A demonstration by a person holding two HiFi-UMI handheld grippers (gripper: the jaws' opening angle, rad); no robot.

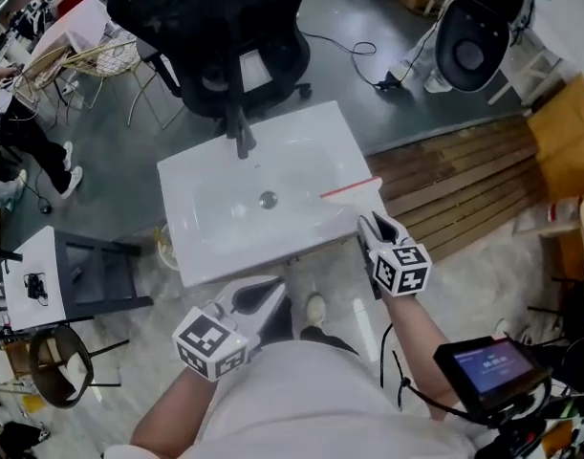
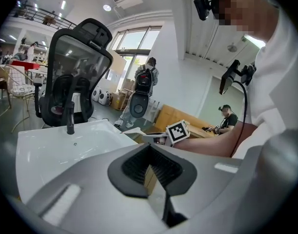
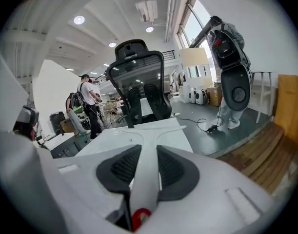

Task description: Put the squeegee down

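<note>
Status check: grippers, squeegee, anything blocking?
Right gripper shut on squeegee. Left gripper open, empty. Squeegee blade over right front corner of sink, contact unclear. No obstruction seen there.

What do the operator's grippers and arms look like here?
The left gripper and right gripper are white moulded shells with black ribbed fingers, each bearing a cube of black-and-white square markers. White short-sleeved shirt; thin black cable beside the right forearm.
</note>
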